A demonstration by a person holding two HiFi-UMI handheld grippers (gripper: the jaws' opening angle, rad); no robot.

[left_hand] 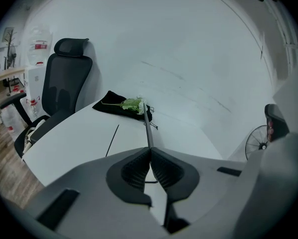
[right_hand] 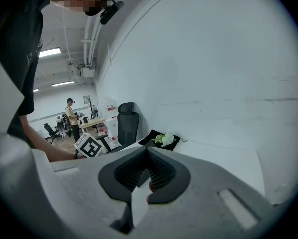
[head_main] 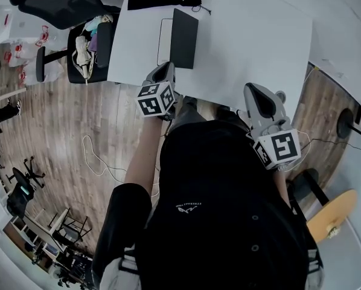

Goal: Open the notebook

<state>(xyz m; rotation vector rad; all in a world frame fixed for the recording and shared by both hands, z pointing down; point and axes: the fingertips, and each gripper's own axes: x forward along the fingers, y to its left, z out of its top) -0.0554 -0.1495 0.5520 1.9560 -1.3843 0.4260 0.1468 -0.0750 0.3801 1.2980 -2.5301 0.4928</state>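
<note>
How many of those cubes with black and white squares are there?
2. One cube is on the left gripper, in the middle of the head view. The other cube is on the right gripper, lower right. I see no others.

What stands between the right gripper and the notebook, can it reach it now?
Probably yes. Only bare table lies between the right gripper and the notebook. The left gripper is shut on the raised cover at its near edge, so approach from the right side.
</note>
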